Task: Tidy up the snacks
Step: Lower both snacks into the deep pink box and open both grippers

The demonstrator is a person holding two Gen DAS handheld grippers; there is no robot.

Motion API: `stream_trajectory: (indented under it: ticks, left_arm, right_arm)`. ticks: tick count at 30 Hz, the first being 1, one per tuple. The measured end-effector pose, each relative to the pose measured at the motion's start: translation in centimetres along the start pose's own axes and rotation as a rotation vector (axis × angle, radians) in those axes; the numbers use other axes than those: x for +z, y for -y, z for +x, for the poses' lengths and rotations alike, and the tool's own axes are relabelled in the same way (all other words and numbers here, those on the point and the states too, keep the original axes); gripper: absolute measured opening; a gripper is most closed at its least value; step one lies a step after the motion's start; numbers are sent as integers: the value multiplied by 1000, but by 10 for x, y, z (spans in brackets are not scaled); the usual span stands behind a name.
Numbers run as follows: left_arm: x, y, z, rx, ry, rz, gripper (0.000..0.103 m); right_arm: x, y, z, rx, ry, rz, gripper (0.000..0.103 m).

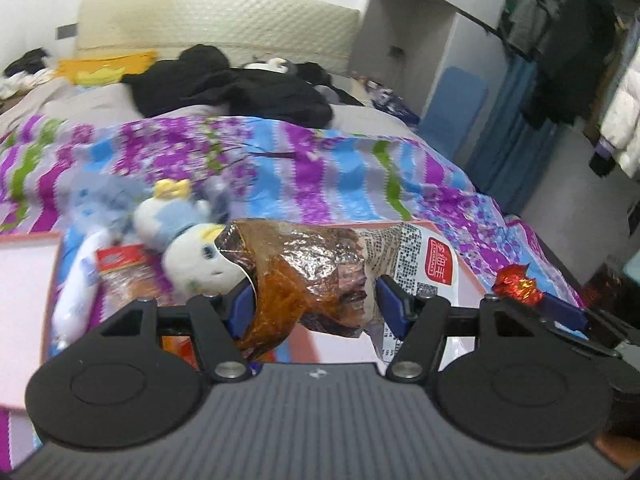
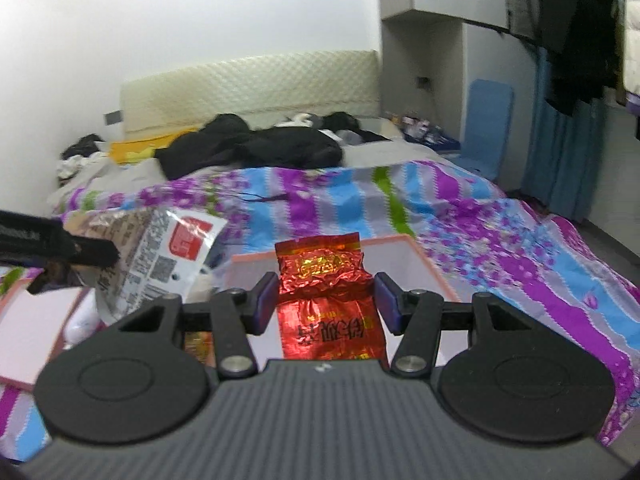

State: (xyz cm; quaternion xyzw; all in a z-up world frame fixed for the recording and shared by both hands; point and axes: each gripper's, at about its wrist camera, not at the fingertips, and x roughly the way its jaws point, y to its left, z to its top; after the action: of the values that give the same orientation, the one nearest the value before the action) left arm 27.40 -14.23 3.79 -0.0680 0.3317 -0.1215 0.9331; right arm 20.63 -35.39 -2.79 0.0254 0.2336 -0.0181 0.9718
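As pads press — red packet (image 2: 326,300) inside right tool (image 2: 326,304).

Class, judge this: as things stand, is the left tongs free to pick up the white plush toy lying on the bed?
Probably not yet. The left tongs already clamp a crinkled brown-and-white snack packet, so the jaws are occupied. The white plush toy lies just beyond them, uncovered, reachable once the packet is set down.

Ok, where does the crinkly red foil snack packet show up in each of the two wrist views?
Left wrist: crinkly red foil snack packet at the right edge, held by the right gripper.
Right wrist: the packet sits centre, between the blue pads.
Shared landmark: the quilted cream headboard.
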Motion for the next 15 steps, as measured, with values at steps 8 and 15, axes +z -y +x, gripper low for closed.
stream_trajectory:
  ticks: [8, 15]
  left_arm:
    - [16, 53, 89, -74, -127, 34, 68]
    - [1, 83, 160, -78, -251, 108, 68]
  right_arm:
    - [-12, 53, 50, -74, -111, 69, 55]
    - [-30, 76, 93, -86, -226, 101, 55]
